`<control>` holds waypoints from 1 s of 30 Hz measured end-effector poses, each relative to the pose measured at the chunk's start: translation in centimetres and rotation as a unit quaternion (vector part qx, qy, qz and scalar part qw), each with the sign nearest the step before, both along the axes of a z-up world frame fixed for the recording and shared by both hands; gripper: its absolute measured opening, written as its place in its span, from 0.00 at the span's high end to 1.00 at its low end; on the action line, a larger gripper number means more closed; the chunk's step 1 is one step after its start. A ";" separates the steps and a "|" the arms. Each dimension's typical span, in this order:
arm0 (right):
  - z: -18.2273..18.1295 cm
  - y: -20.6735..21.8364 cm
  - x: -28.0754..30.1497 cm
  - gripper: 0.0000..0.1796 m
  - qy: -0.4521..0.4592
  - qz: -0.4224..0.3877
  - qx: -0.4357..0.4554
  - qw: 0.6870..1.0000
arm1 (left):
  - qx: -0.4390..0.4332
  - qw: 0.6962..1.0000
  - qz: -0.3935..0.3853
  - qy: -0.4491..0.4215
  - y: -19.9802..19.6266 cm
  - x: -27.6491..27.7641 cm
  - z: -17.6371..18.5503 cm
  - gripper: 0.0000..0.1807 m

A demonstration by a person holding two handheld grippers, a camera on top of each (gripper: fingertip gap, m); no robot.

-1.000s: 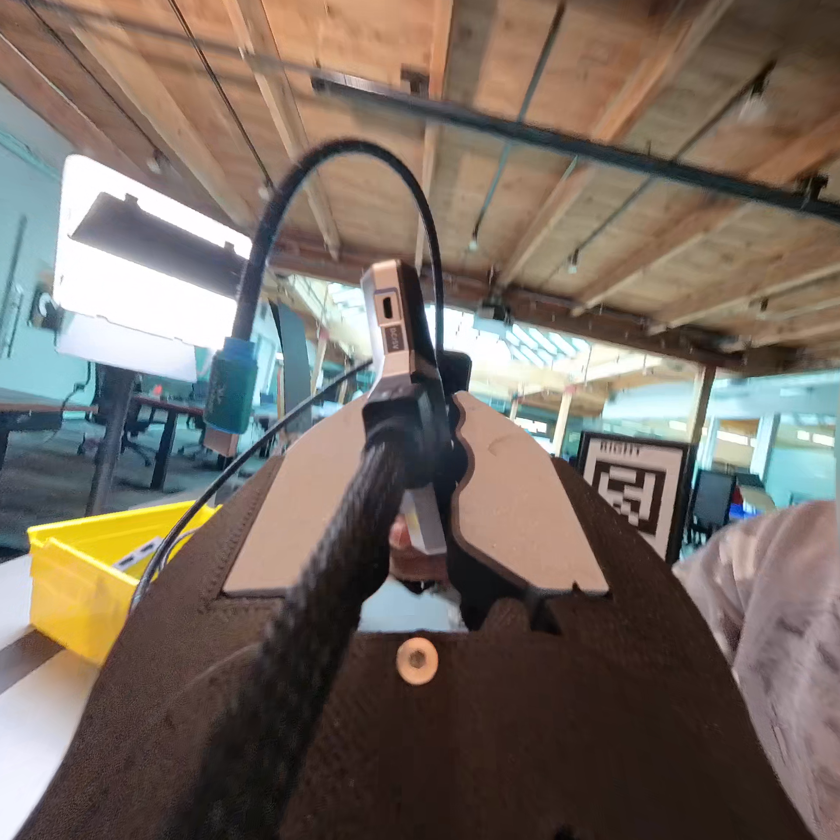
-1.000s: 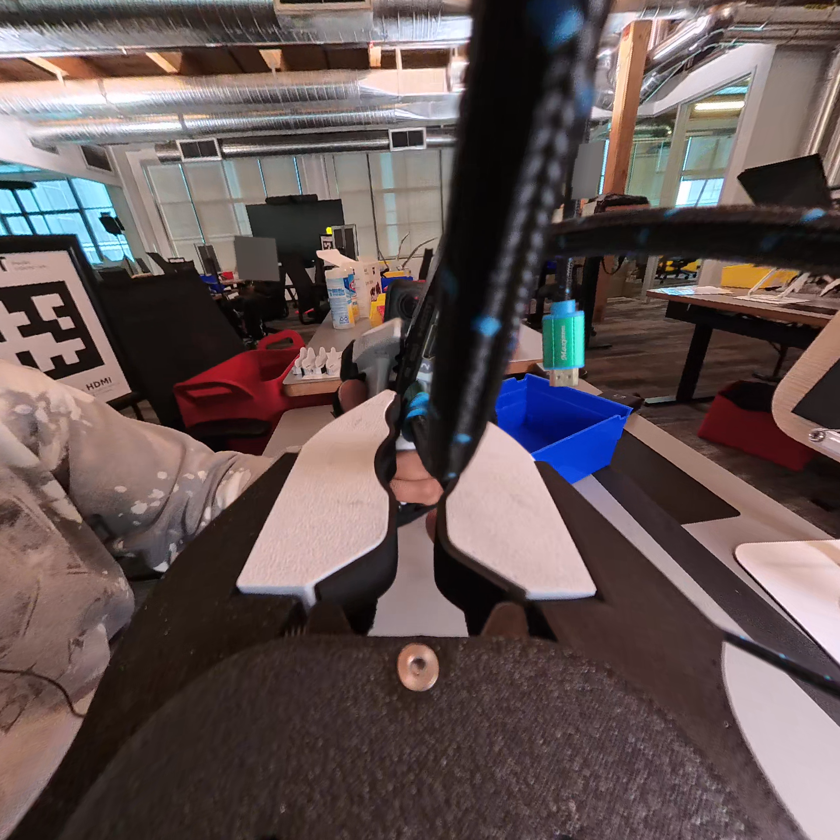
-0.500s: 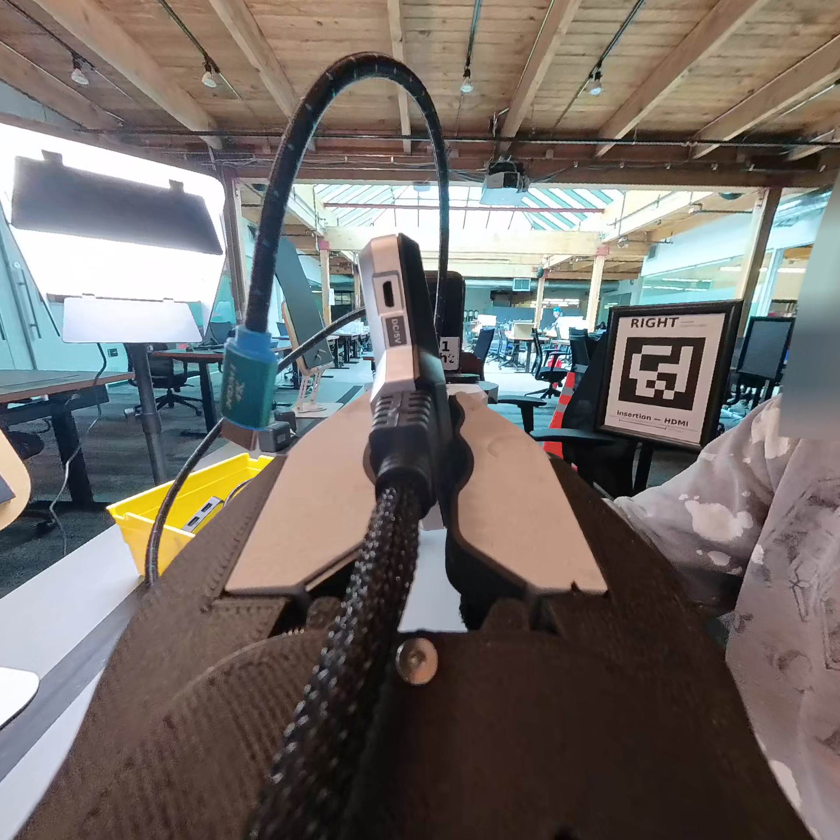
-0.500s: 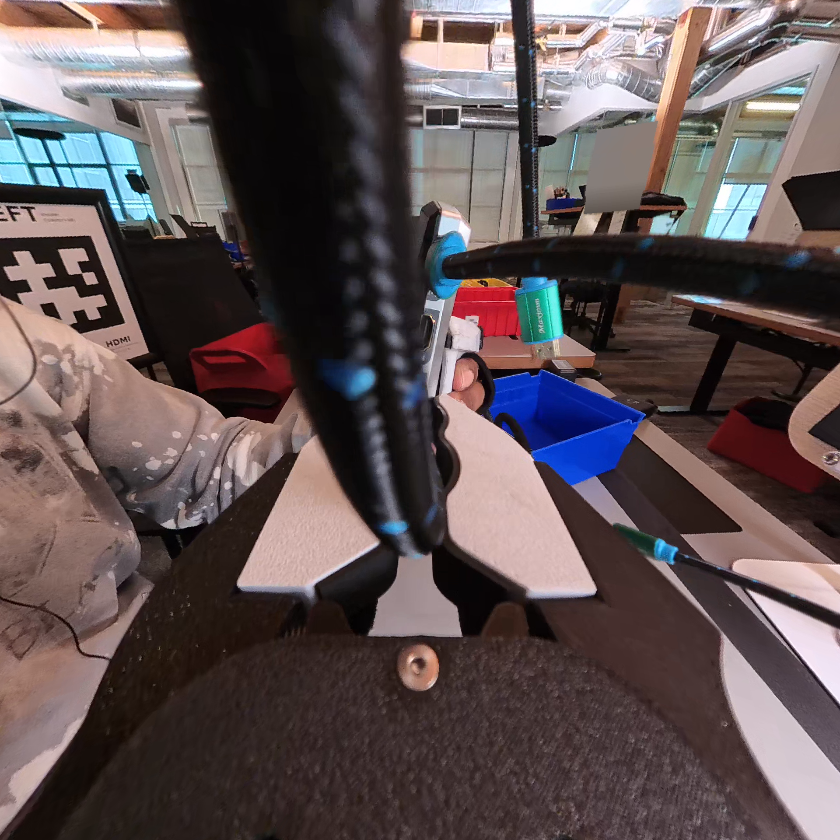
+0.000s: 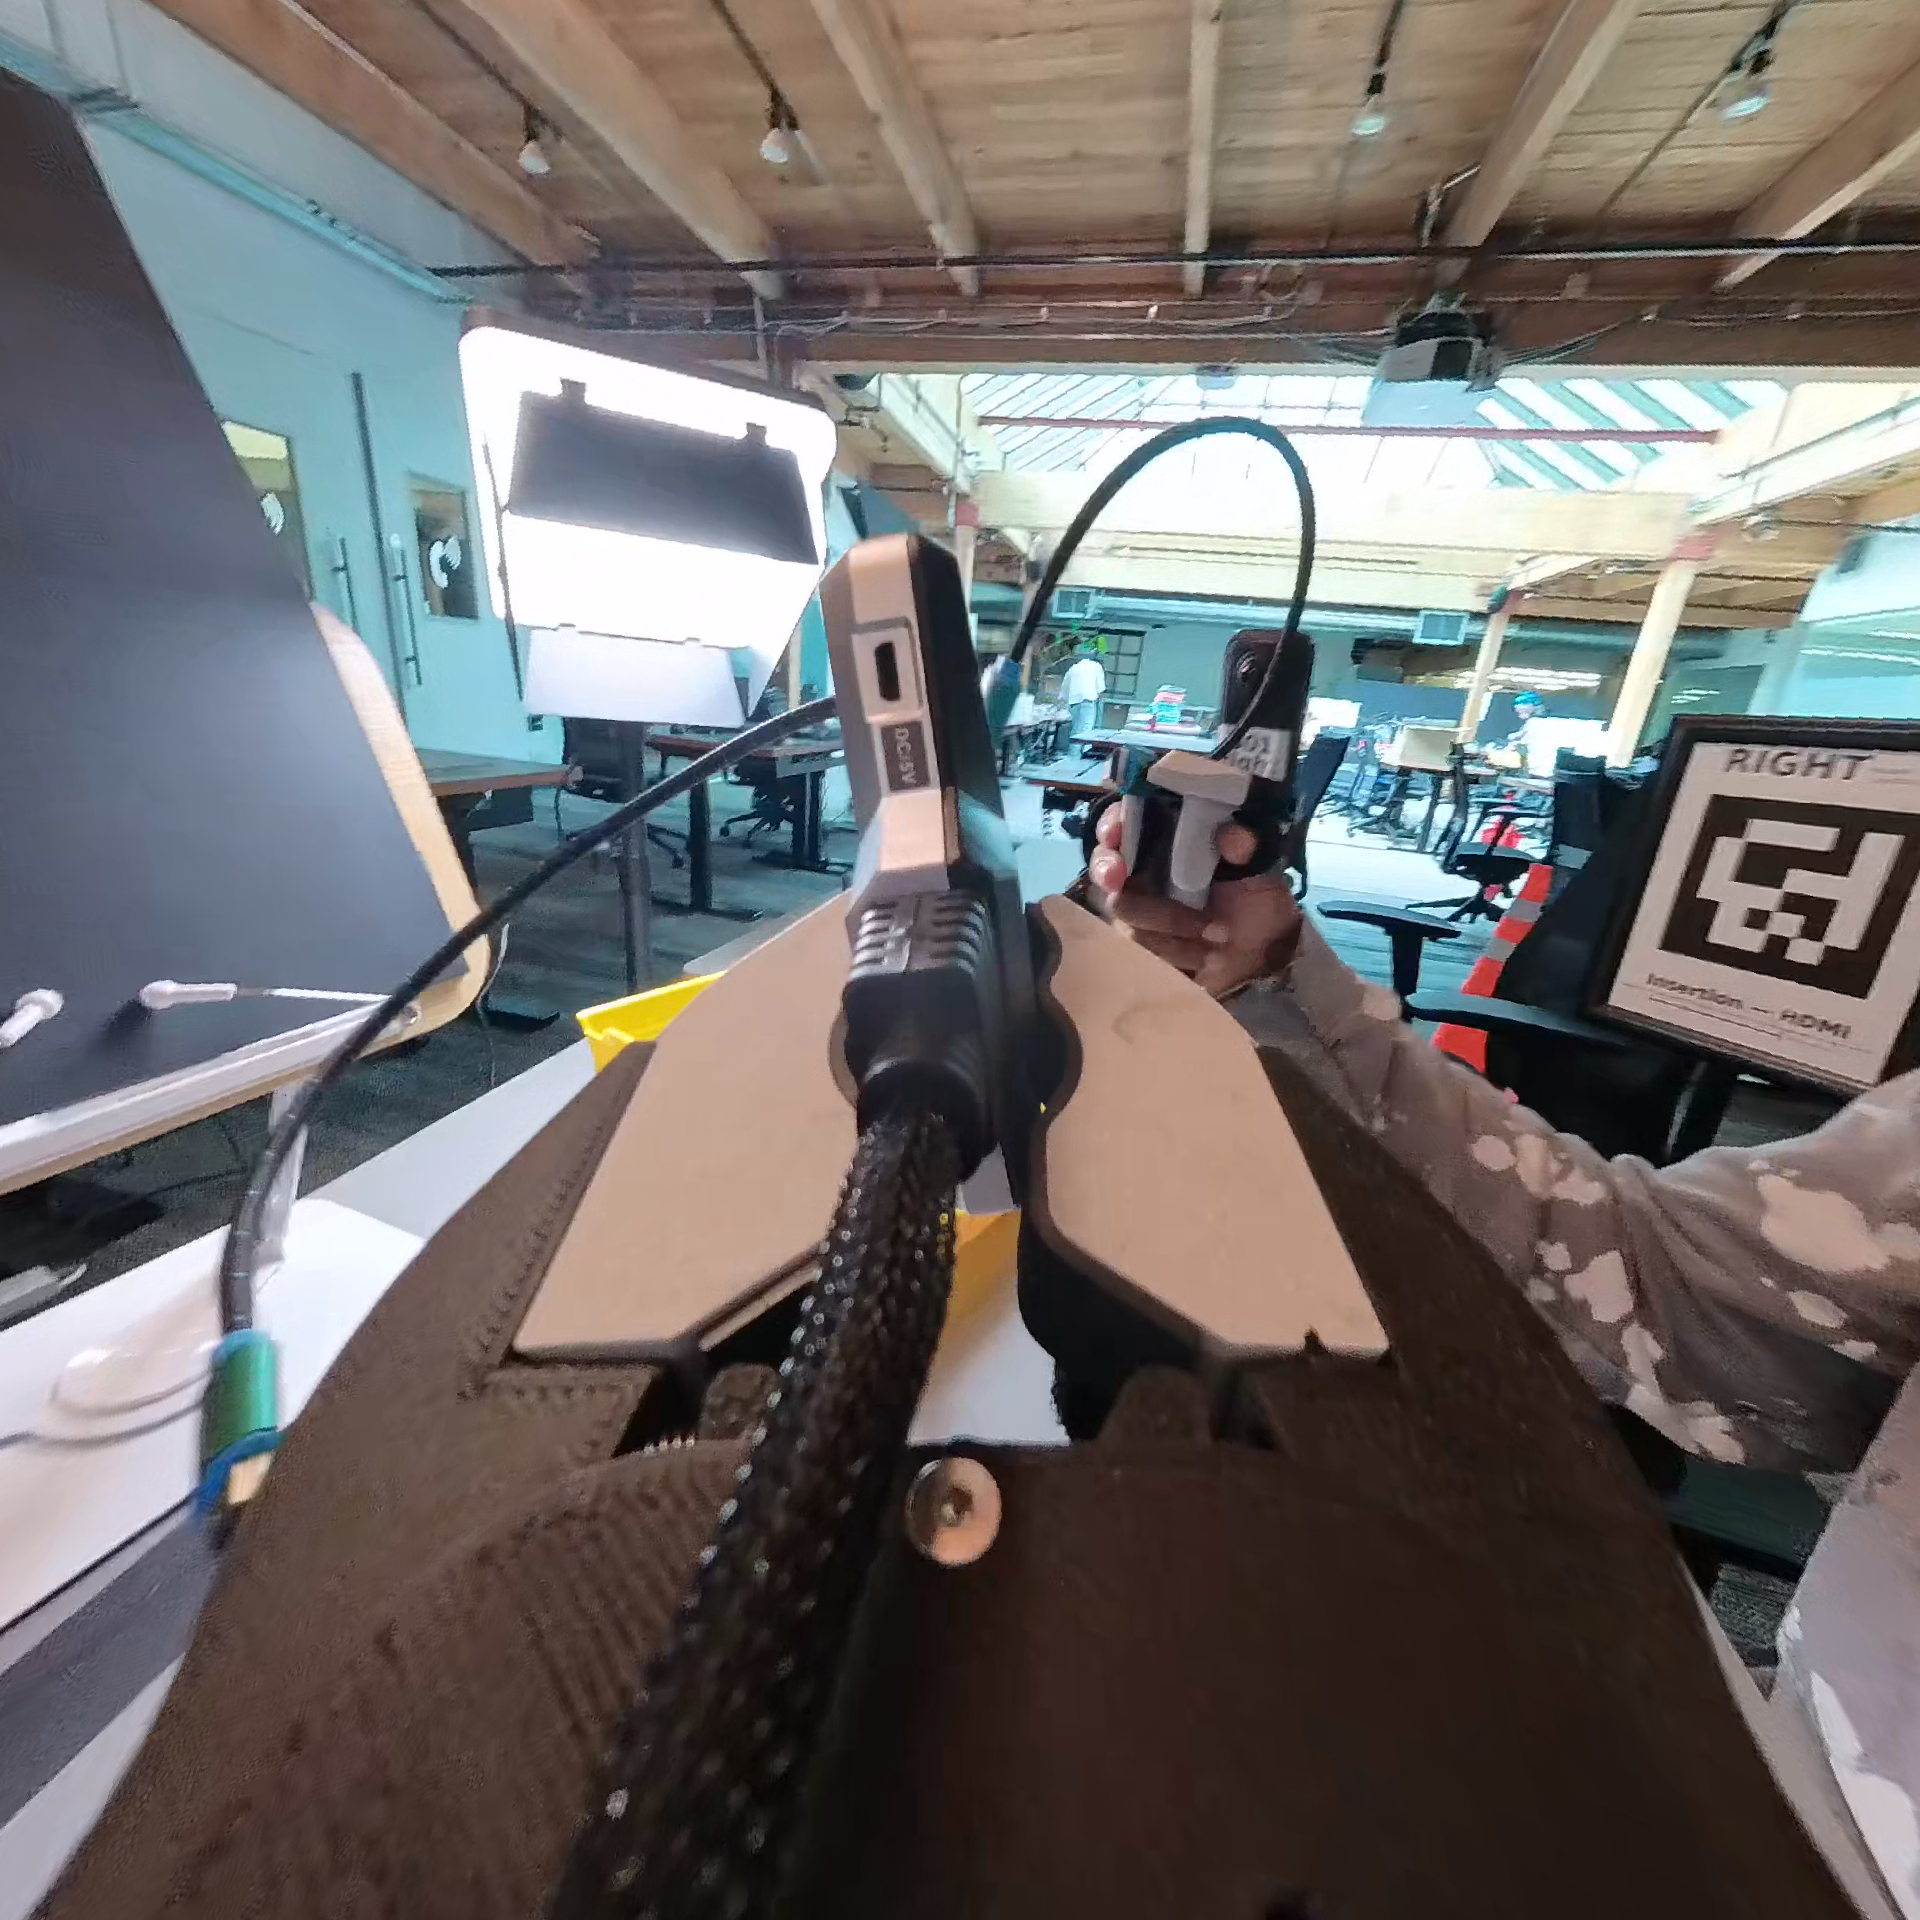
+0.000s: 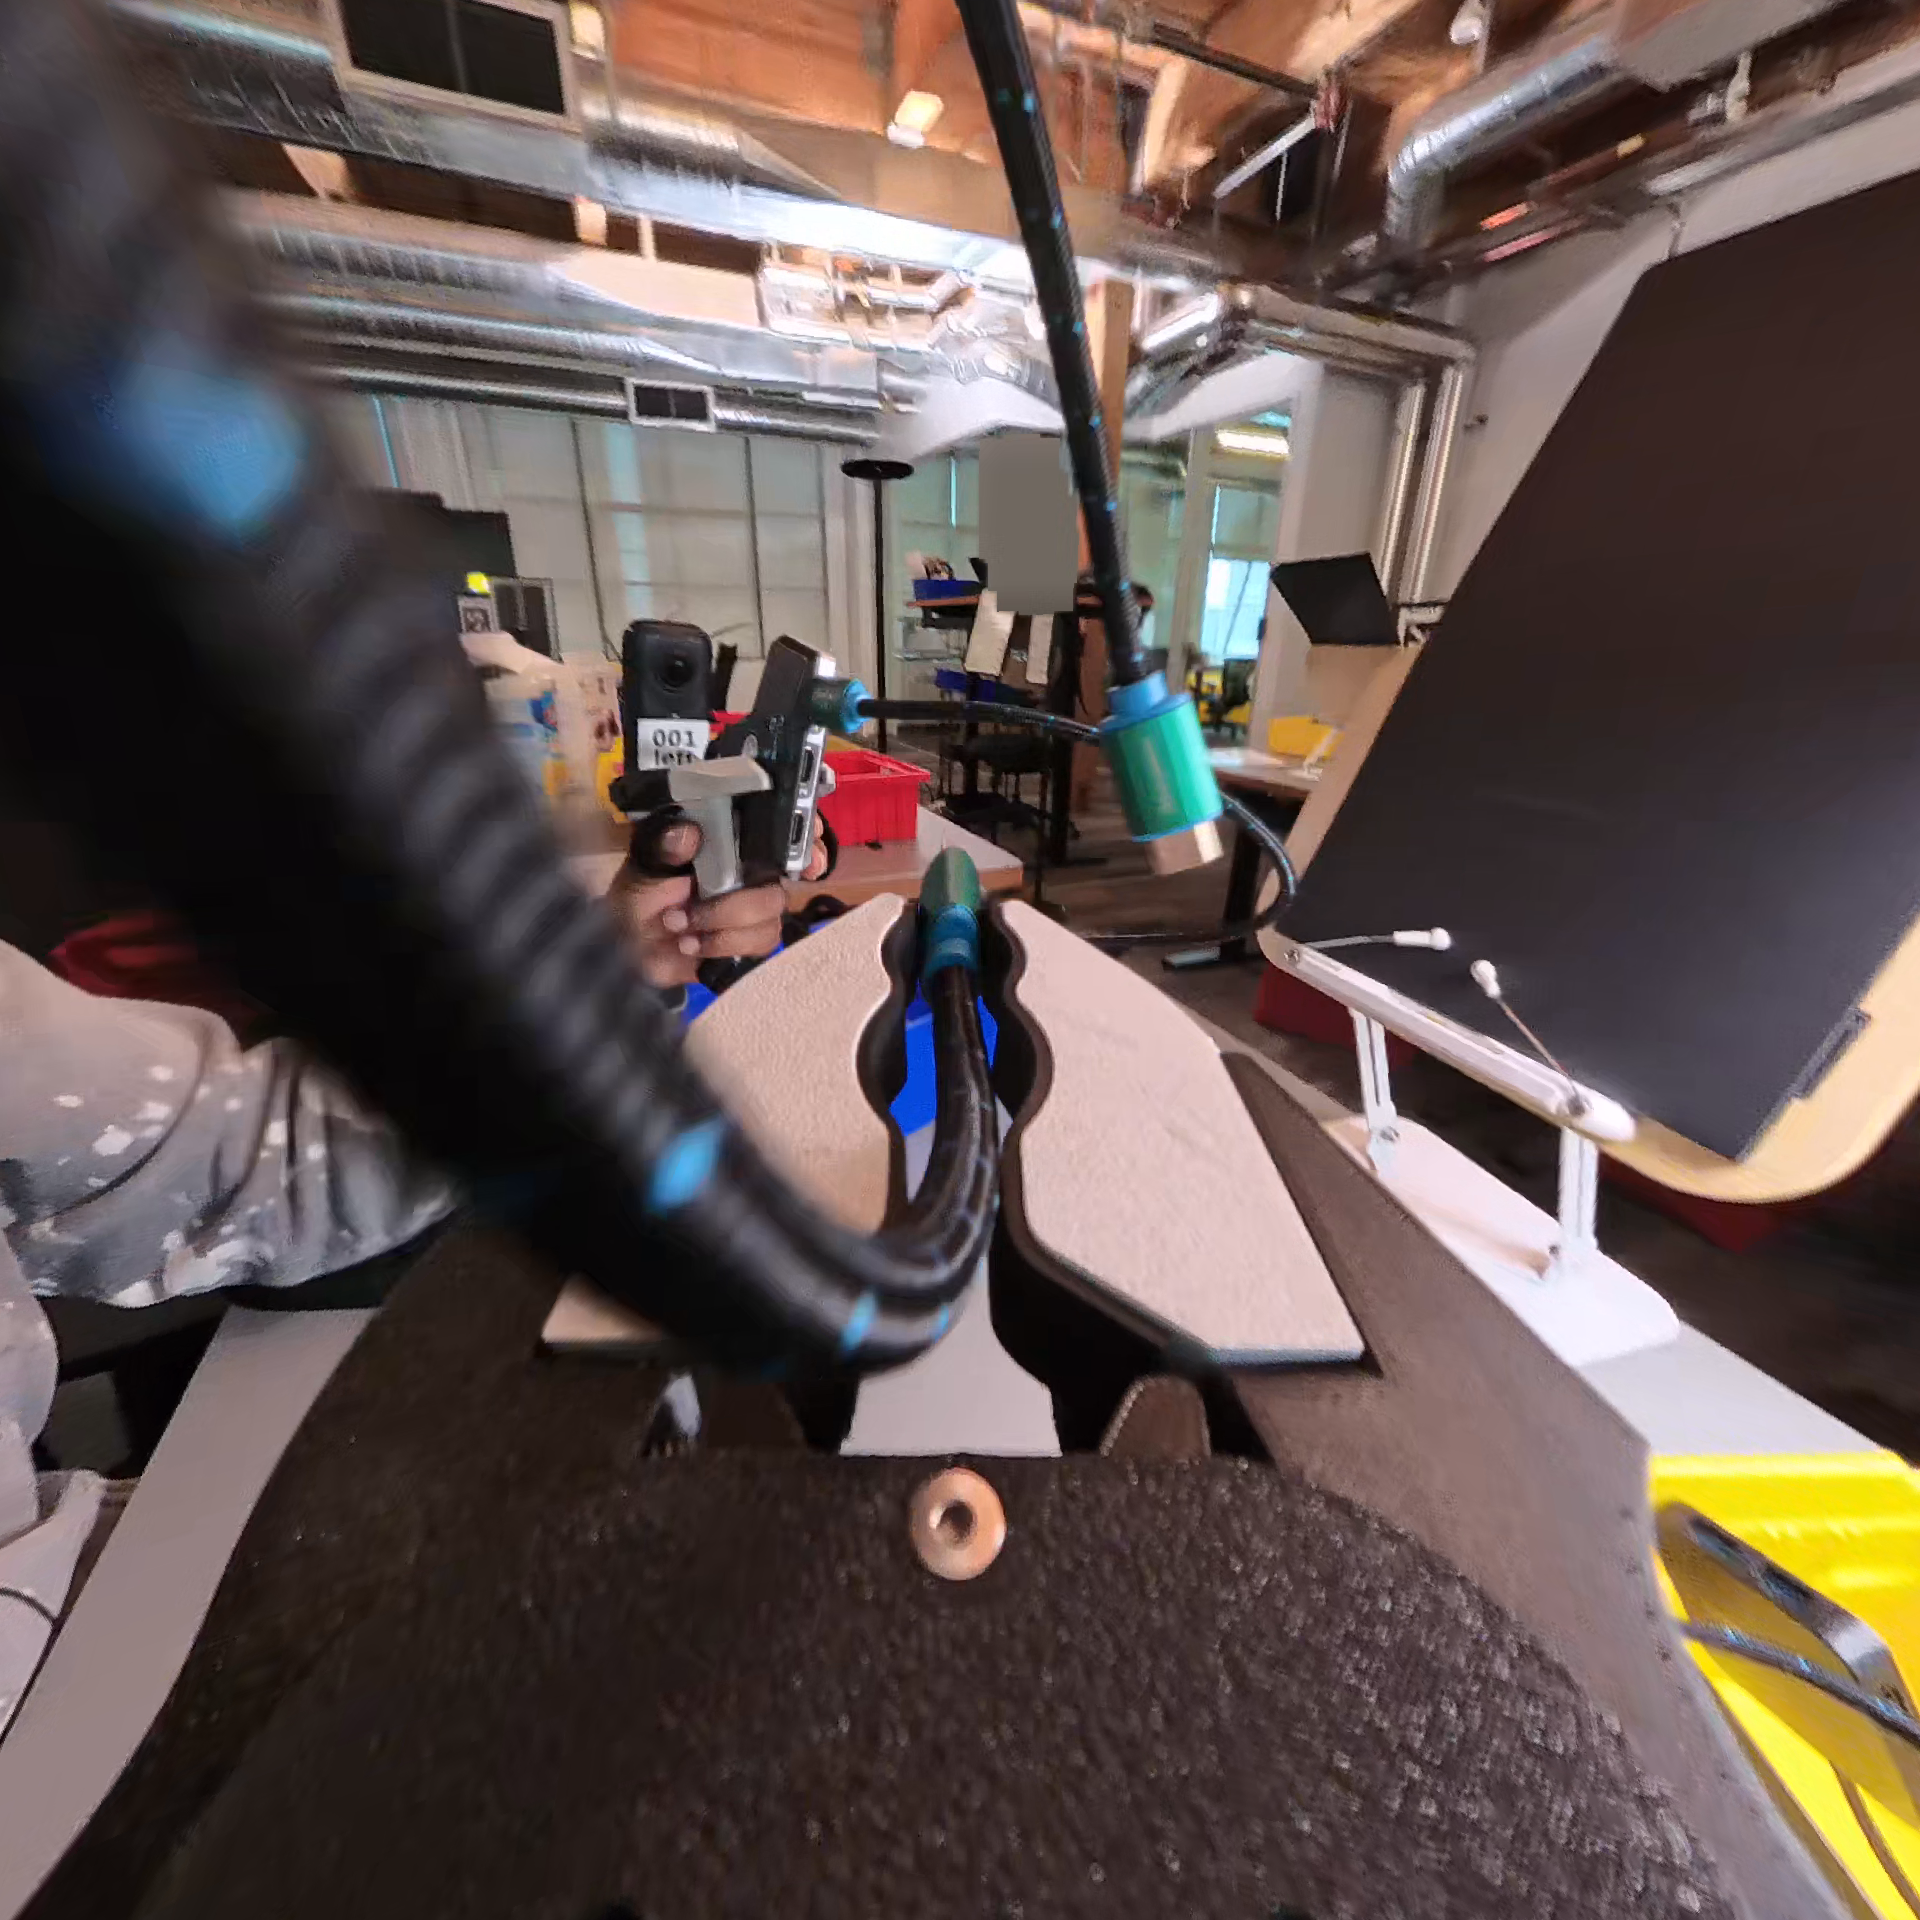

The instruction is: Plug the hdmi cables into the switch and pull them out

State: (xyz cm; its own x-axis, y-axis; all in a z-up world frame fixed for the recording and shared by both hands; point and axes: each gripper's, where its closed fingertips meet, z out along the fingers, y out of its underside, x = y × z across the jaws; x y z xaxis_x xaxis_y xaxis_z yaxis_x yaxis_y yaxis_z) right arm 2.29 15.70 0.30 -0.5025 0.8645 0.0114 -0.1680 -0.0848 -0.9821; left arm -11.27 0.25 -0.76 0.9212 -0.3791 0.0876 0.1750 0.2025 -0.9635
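Observation:
My left gripper (image 5: 940, 925) is shut on the grey-and-black HDMI switch (image 5: 904, 748) and holds it upright in the air. A thick black braided cable (image 5: 831, 1351) is plugged into the switch's near end. A thinner cable leaves its far side, and its free teal plug (image 5: 244, 1403) hangs at the left. My right gripper (image 6: 951, 914) is shut on the dark green and blue plug (image 6: 951, 894) of another cable, well apart from the switch (image 6: 795, 748). That cable's other teal plug (image 6: 1158, 769) hangs free. The right gripper also shows farther off in the left wrist view (image 5: 1205, 821).
A black tilted board on a white stand (image 6: 1662, 727) is at the right, and shows in the left wrist view (image 5: 156, 727). A yellow bin (image 6: 1787, 1558) sits near on the white table, a blue bin (image 6: 914, 1081) beyond the fingers. A framed marker sign (image 5: 1787, 894) and a patterned sleeve (image 5: 1610, 1247) are on the right.
My right gripper has drawn back from the switch with a plug in its jaws, so the grippers are farther apart. The left gripper tilted down, and the free teal plug dropped low left.

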 end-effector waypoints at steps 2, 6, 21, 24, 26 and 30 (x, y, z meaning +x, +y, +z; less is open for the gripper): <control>-0.4 0.7 0.0 0.94 -0.031 -0.018 0.016 0.999 | -0.023 0.999 0.032 0.015 0.5 -0.8 -0.7 0.87; -1.8 3.2 0.2 0.94 -0.134 -0.067 0.061 0.987 | -0.030 0.997 0.061 0.037 0.6 -1.5 -1.0 0.86; -11.3 7.5 4.2 0.94 -0.402 0.010 0.024 0.915 | 0.008 0.995 0.080 0.058 -1.6 -1.4 1.5 0.86; -13.8 9.5 3.4 0.94 -0.455 -0.019 -0.002 0.890 | 0.012 0.995 0.080 0.057 -1.8 -1.4 1.7 0.86; -16.2 11.6 2.9 0.94 -0.500 -0.064 -0.008 0.863 | 0.014 0.995 0.080 0.057 -2.0 -1.4 1.9 0.86; -18.1 14.5 1.5 0.94 -0.529 -0.127 -0.046 0.838 | 0.018 0.995 0.083 0.060 -2.4 -1.5 2.1 0.86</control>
State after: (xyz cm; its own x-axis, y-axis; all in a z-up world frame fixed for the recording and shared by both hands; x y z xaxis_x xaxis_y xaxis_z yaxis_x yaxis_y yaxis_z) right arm 3.81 30.19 -17.83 0.0115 0.9176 -0.3973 0.7680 -0.2626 -0.5841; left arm -12.72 -2.12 1.34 0.9744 -0.2219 -0.0367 0.0212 0.2530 -0.9672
